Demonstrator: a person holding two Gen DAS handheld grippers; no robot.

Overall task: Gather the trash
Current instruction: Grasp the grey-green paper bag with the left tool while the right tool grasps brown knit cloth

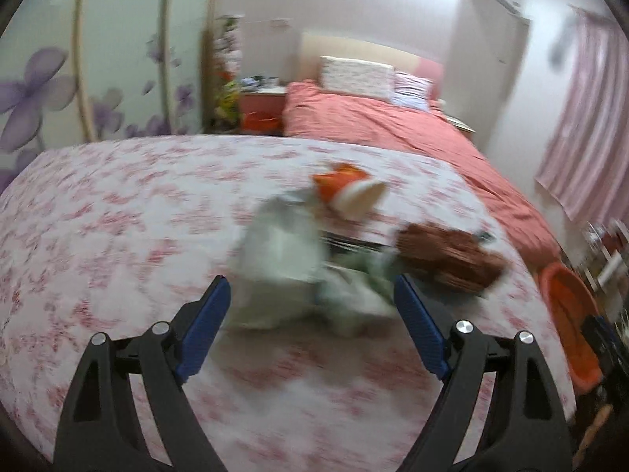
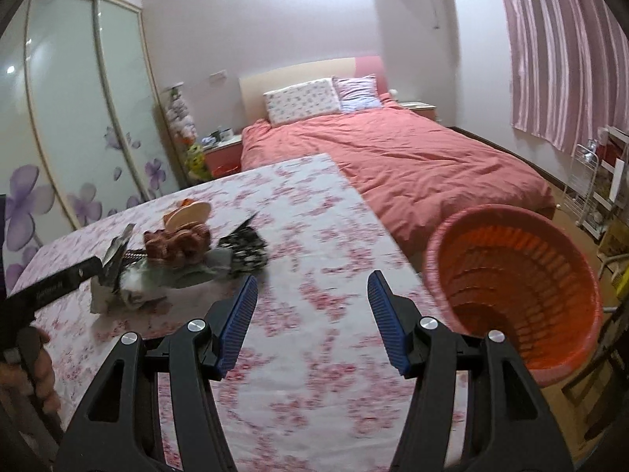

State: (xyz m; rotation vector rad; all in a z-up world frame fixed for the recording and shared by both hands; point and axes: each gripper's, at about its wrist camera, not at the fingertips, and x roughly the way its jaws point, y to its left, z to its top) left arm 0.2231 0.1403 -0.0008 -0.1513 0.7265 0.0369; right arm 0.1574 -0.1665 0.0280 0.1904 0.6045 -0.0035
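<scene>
The left gripper [image 1: 310, 295] is spread wide with nothing in it, hovering over a blurred heap of trash [image 1: 314, 259] on the flowered worktop [image 1: 118, 204]. The right gripper [image 2: 312, 295] is released too, its blue pads apart above bare cloth. The trash pile sits left of it, and an orange basket [image 2: 515, 279] stands beside the worktop's right edge, near the bed [image 2: 412, 157].

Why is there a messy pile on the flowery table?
That heap of trash looks out of place: crumpled wrappers and paper lie jumbled together on the table, none yet in the orange basket standing beside it.
</scene>
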